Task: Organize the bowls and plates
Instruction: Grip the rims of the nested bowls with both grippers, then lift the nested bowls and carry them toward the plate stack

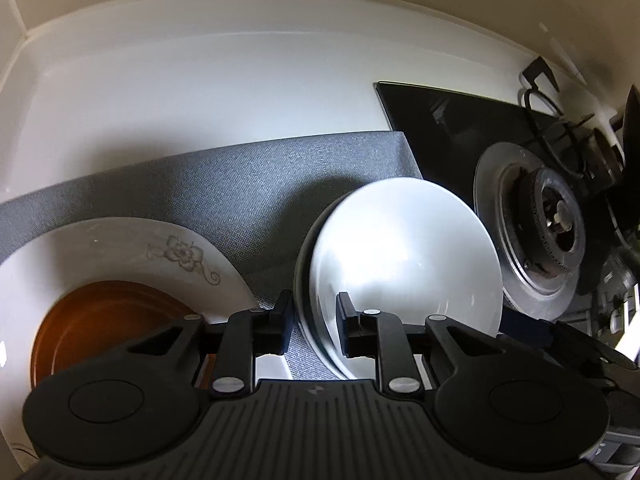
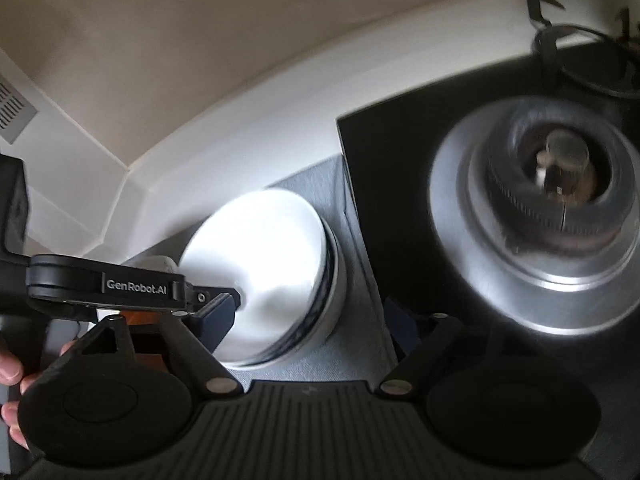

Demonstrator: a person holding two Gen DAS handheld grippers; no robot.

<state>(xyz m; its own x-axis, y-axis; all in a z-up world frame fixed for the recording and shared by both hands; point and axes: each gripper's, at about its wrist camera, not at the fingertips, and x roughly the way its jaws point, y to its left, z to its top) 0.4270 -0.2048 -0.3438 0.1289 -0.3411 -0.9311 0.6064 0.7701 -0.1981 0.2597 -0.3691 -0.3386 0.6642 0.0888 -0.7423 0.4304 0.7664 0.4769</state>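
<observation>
A white bowl [image 1: 404,264] sits nested in a second bowl on a grey mat [image 1: 240,184]. My left gripper [image 1: 314,322] straddles the bowl's near rim, one finger inside and one outside, with a small gap showing. A brown dish [image 1: 108,324] rests on a white floral plate [image 1: 132,252] at the left. In the right wrist view the stacked bowls [image 2: 264,272] lie ahead on the left, and the left gripper's finger [image 2: 218,314] reaches their rim. My right gripper [image 2: 320,328] is open and empty, just right of the bowls.
A black glass hob [image 1: 448,128] with a steel burner [image 1: 536,236] lies right of the mat; it shows large in the right wrist view [image 2: 552,220]. A white counter [image 1: 200,92] runs to a beige wall behind. A person's fingers [image 2: 10,368] show at the left edge.
</observation>
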